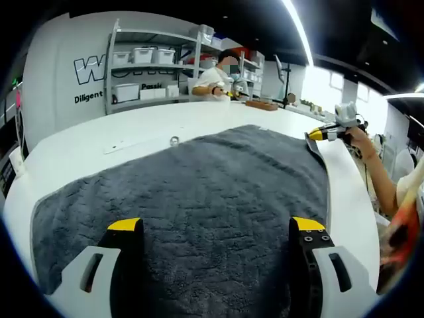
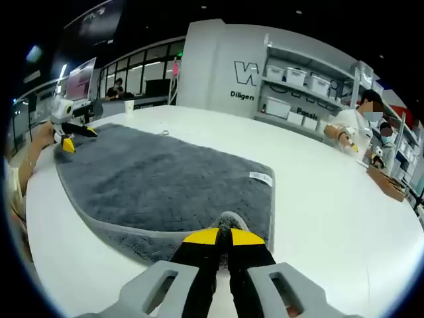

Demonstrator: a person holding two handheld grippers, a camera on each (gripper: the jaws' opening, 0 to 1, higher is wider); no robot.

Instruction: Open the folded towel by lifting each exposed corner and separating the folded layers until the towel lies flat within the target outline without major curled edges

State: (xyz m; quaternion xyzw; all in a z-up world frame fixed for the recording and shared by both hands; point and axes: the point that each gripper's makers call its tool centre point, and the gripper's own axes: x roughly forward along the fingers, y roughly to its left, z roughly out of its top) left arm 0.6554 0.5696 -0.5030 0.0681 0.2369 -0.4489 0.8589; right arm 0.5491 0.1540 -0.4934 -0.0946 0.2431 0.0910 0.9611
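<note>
Grey towel (image 1: 199, 205) lies spread on the white counter (image 1: 99, 139), mostly flat, pile side up.

Left gripper view: left tongs (image 1: 216, 228) hang just above the towel, jaws wide apart, yellow tips, nothing between them. Released. The right tongs (image 1: 324, 134) show at the far right corner of the towel, held by a hand (image 1: 361, 136), yellow tips together at the towel's edge, which lifts slightly there.

Right gripper view: right tongs (image 2: 223, 236) are clenched on the near corner of the towel (image 2: 165, 179); a small fold of grey fabric bulges up just above the closed yellow tips. That edge shows a paler hem. A white label (image 2: 260, 177) sits on the towel near its right edge. The left tongs (image 2: 68, 144) show at the far left corner, tips over the towel; from here I can't tell whether they touch the fabric.

A small ring-like bit (image 1: 174, 140) lies on the counter just beyond the towel's far edge, possibly a metal part, too small to say. No target outline is readable on the counter.

Background: metal shelves (image 1: 156, 63) with white bins against a wall with lettering, a person (image 1: 215, 79) working at the far end of the counter.
</note>
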